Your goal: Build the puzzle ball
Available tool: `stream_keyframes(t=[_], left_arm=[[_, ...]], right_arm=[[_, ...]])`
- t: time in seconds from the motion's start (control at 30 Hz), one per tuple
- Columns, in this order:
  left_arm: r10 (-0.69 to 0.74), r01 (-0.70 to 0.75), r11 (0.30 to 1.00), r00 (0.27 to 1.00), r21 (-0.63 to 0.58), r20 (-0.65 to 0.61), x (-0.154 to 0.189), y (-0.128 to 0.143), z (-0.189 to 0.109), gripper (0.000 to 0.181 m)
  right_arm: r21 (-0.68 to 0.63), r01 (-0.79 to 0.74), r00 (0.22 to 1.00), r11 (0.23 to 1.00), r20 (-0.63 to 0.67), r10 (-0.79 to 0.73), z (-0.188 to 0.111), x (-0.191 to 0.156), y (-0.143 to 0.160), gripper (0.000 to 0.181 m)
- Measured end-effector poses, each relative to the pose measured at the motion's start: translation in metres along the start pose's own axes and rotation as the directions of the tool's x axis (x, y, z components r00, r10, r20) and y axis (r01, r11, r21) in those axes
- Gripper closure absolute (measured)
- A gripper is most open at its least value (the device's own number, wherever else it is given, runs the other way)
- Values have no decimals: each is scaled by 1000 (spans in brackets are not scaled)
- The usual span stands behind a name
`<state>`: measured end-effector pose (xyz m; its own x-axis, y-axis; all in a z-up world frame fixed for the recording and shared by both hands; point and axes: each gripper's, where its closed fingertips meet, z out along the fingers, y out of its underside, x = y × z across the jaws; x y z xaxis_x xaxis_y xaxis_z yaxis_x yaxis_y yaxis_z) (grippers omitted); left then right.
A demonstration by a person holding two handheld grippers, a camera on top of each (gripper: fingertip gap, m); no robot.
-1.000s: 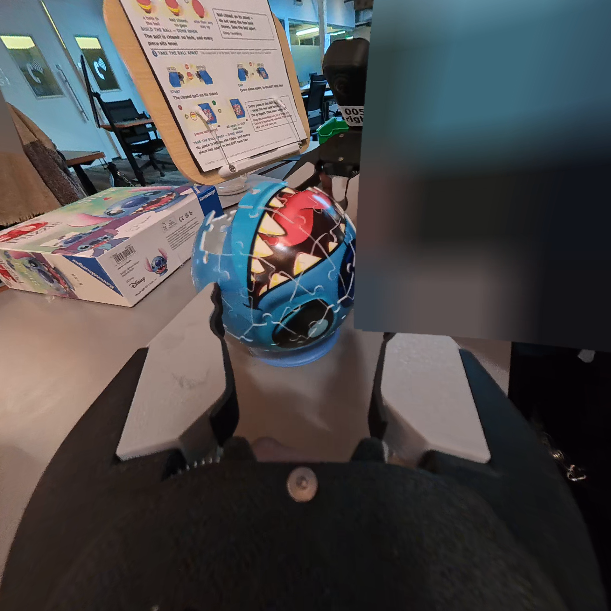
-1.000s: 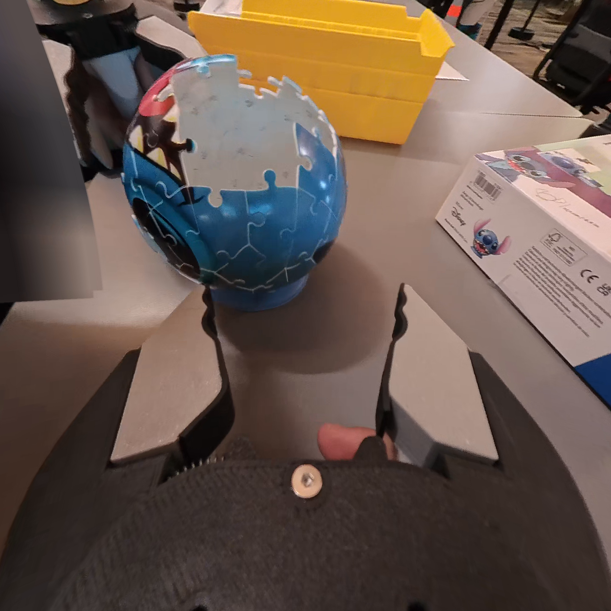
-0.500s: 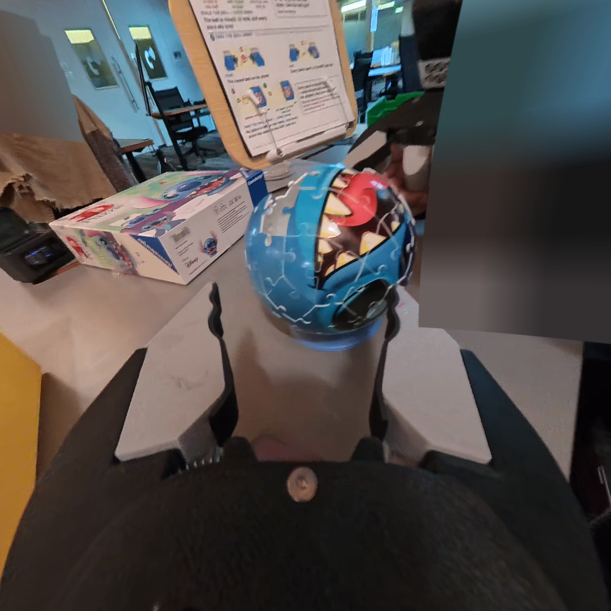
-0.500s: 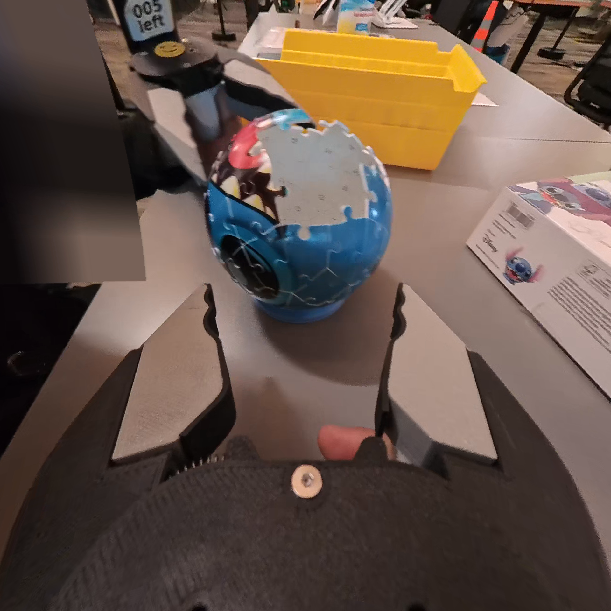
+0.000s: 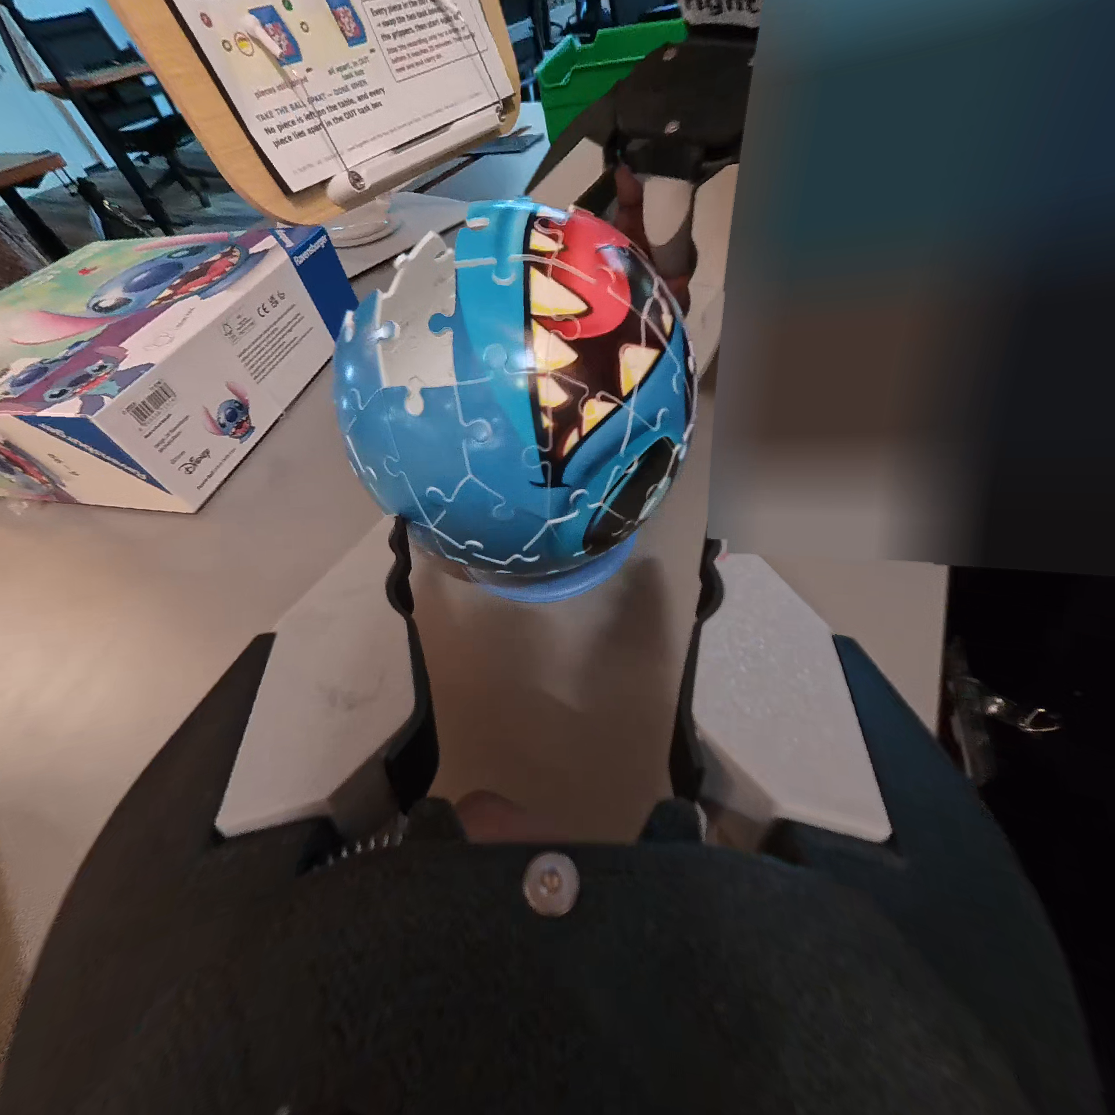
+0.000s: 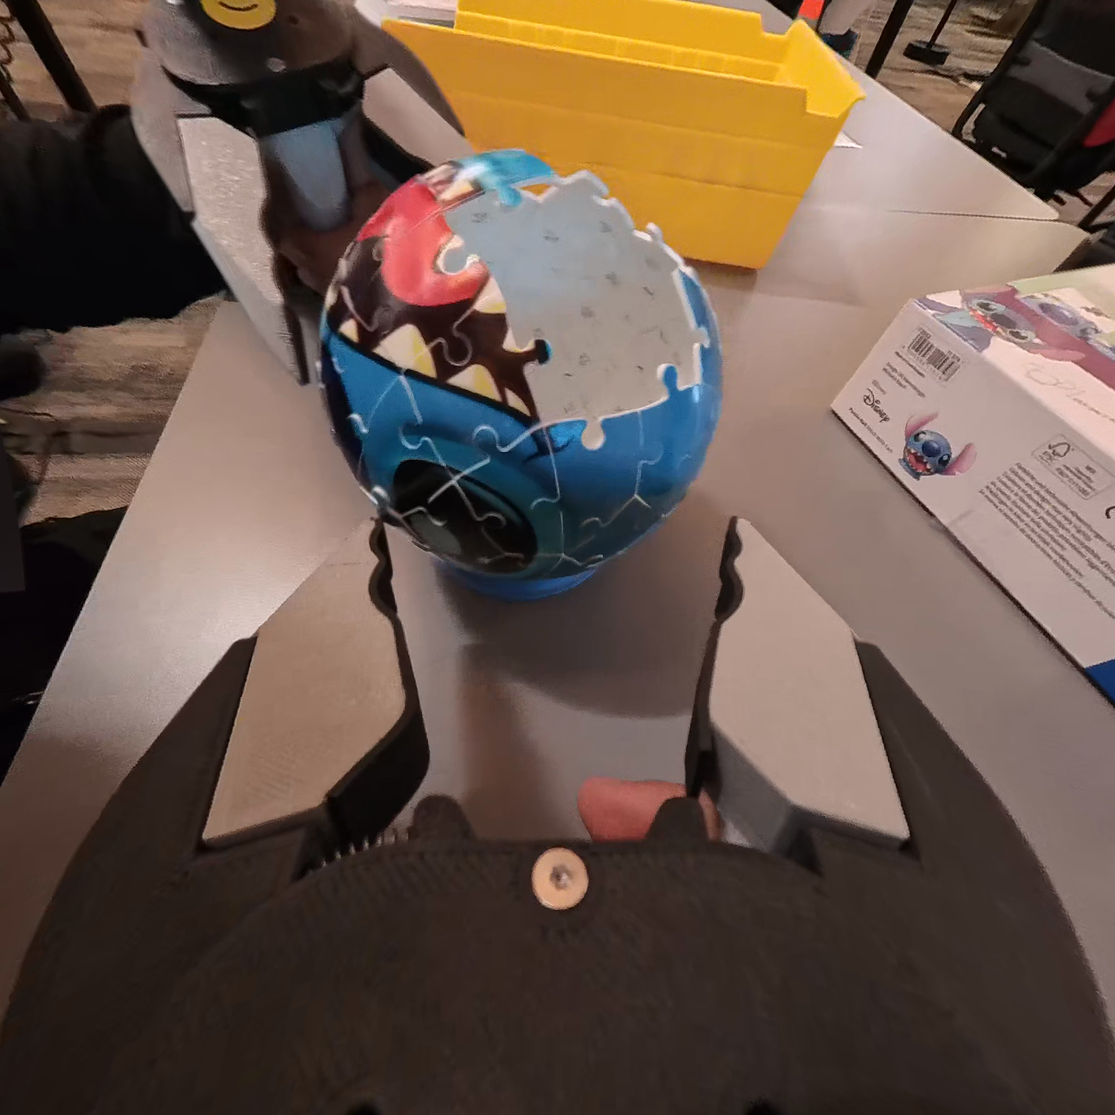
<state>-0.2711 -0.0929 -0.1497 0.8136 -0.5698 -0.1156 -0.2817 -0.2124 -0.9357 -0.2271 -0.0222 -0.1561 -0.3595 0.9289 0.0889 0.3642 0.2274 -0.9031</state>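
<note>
The puzzle ball [image 5: 513, 410] is blue with a toothy mouth, a red tongue and a black eye. It stands on a blue ring stand [image 5: 543, 582] on the grey table [image 5: 151, 603]. A gap in its upper shell shows the pale inner side of pieces [image 6: 591, 314]. My left gripper [image 5: 552, 549] is open and empty, its fingertips just short of the stand on either side. My right gripper [image 6: 555, 537] is open and empty in front of the ball [image 6: 519, 422], on the opposite side. Each gripper also shows beyond the ball in the other's view.
A puzzle box [image 5: 169, 374] lies on the table beside the ball and also shows in the right wrist view [image 6: 995, 422]. A yellow bin [image 6: 633, 120] stands behind the ball. An instruction board [image 5: 362, 78] and a green bin [image 5: 591, 72] stand at the back. The table edge [image 6: 120, 513] runs near the ball.
Both grippers have swung around the ball, which is now centred between each pair of fingertips. Both stayed open. The ball stayed on its stand.
</note>
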Motion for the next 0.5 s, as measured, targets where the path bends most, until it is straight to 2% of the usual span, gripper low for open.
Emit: stream_keyframes(t=[0.13, 0.2, 0.3, 0.33, 0.4, 0.5], left_arm=[[-25, 25, 999, 999, 34, -21, 20, -6, -4, 79], [-31, 34, 998, 998, 50, -51, 33, -9, -8, 83], [-26, 36, 996, 990, 78, -135, 59, -13, -15, 102], [-9, 23, 996, 989, 88, -150, 66, -15, -16, 102], [-8, 21, 995, 991, 95, -130, 65, -17, -18, 94], [-61, 66, 995, 996, 74, -64, 42, -15, -20, 89]], right_arm=[[-19, -5, 1000, 1000, 7, 5, -7, 9, 9, 71], [-30, -10, 999, 1000, -31, 9, -15, 21, 13, 64], [-6, -65, 995, 998, -73, 65, -23, 39, 16, 74], [-2, -83, 994, 997, -76, 82, -24, 43, 18, 76], [-10, -96, 992, 995, -87, 95, -26, 48, 21, 77], [4, -93, 991, 996, -92, 93, -30, 49, 18, 78]])
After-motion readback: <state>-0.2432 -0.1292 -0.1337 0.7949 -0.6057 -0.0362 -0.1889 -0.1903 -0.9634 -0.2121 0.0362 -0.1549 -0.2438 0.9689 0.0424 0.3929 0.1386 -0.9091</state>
